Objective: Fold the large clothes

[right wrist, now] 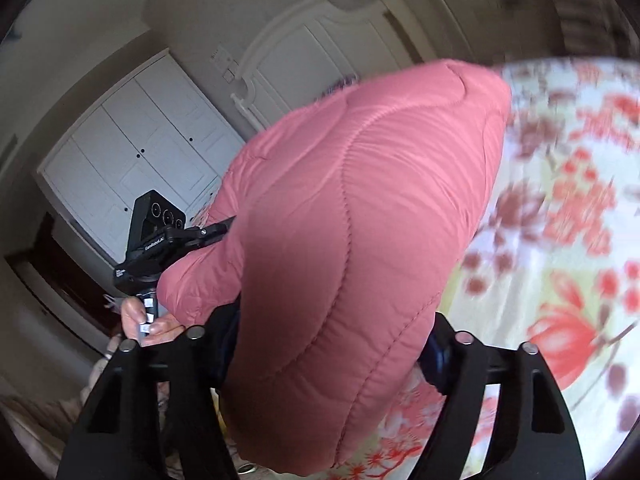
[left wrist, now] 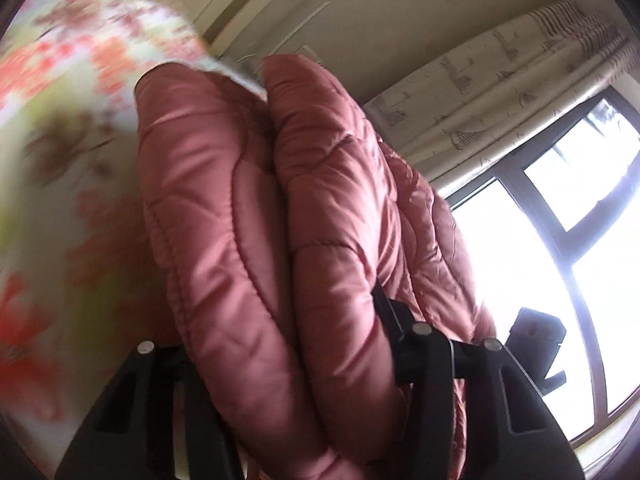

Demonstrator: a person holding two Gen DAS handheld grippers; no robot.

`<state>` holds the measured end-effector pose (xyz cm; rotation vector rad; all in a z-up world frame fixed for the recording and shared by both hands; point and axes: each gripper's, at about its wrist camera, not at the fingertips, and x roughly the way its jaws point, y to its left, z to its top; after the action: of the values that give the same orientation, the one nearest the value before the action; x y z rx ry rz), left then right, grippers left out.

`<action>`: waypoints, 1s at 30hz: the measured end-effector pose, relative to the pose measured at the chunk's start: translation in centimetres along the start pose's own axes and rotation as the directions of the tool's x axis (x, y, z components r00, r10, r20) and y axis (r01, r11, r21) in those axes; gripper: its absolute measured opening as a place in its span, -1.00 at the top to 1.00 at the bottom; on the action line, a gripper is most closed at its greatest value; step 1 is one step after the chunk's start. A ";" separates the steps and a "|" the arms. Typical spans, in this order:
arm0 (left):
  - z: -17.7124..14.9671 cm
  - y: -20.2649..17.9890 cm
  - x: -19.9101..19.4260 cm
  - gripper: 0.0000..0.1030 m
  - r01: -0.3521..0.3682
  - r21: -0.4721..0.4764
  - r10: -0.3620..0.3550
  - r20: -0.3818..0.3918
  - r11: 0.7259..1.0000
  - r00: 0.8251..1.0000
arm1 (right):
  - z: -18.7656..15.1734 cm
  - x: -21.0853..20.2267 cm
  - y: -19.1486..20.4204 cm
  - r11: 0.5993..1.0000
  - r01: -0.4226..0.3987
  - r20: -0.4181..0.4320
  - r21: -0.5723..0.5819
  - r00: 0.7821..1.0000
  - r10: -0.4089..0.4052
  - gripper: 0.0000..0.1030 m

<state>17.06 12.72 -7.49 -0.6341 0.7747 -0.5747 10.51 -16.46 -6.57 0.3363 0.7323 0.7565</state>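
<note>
A pink quilted puffer jacket fills the middle of the left wrist view, bunched in thick folds. My left gripper is shut on it, with the padding squeezed between the black fingers. In the right wrist view the same jacket hangs in a big puffed fold, and my right gripper is shut on it. The left gripper shows at the jacket's left edge, held by a hand. The fingertips of both grippers are hidden in the fabric.
A floral bedsheet in red, green and white lies under the jacket, blurred, and also shows in the right wrist view. A bright window with a patterned curtain is to the right. White wardrobe doors stand behind.
</note>
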 end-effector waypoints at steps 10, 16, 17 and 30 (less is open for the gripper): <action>6.1 -7.0 10.7 0.08 -0.029 0.107 0.026 0.032 0.994 0.999 | 6.4 -5.7 -6.1 0.986 0.166 0.195 0.006 0.967 -0.164 -0.33; 3.0 -3.3 14.0 -0.33 -0.117 0.057 0.117 -0.002 0.992 0.993 | 3.8 -2.8 -13.8 0.940 0.284 -0.021 0.188 0.958 -0.285 -0.57; 2.9 -3.4 13.7 -0.34 -0.130 0.067 0.131 -0.005 0.989 0.991 | 3.2 -3.2 -14.0 0.942 0.256 -0.010 0.217 0.966 -0.260 -0.69; 5.3 -15.7 4.1 -0.82 -0.445 0.244 0.280 0.504 0.861 0.817 | 4.7 -2.9 2.9 0.867 0.463 0.229 -0.186 0.878 -0.420 -0.80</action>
<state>19.90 1.04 4.62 -0.2486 0.3186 -0.1776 10.96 -16.68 -0.34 0.0113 0.5108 0.3599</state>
